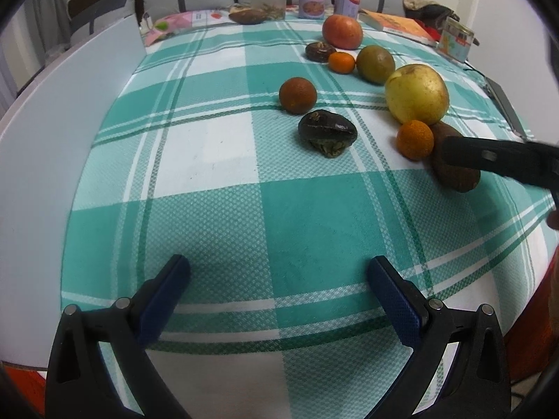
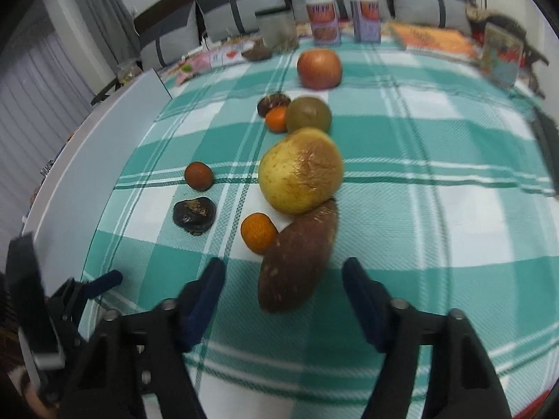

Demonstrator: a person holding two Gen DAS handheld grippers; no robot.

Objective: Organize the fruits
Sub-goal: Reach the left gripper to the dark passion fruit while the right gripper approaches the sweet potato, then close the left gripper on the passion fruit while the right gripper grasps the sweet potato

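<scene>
Your right gripper point(image 2: 283, 279) is hanging low over the checked tablecloth point(image 2: 436, 209) with its jaws apart, and the near end of the long brown sweet-potato-looking thing point(image 2: 297, 262) is sitting between the blue pads point(image 2: 206, 300), though neither pad is pressing on it, so you're not gripping anything there. From the left wrist view that gripper's black finger point(image 1: 489, 157) is crossing right over the brown piece, and the shot is a bit blurry, so I can't tell if it's actually touching. Your left gripper point(image 1: 279, 272) is hovering over a bare patch of cloth with its jaws wide apart and nothing between them. Moving outward, a small orange point(image 2: 258, 232) is nestling against the brown piece's left side, and the big yellow pear-ish fruit point(image 2: 300, 171) is sitting just beyond, touching its far end. Off to the left a dark wrinkly fruit point(image 2: 194, 214) and a reddish-brown round one point(image 2: 198, 175) are lying near each other, apart from the main line. Further back you're looking at a greenish round fruit point(image 2: 308, 113) with another small orange point(image 2: 276, 118) and a dark lump point(image 2: 272, 103) bunched beside it, then a big red-orange fruit point(image 2: 319, 68) on its own. At the far edge, two cartons point(image 2: 323, 22), a clear container point(image 2: 277, 31) and a book point(image 2: 433, 40) are lining up in front of grey cushions point(image 2: 216, 17).
</scene>
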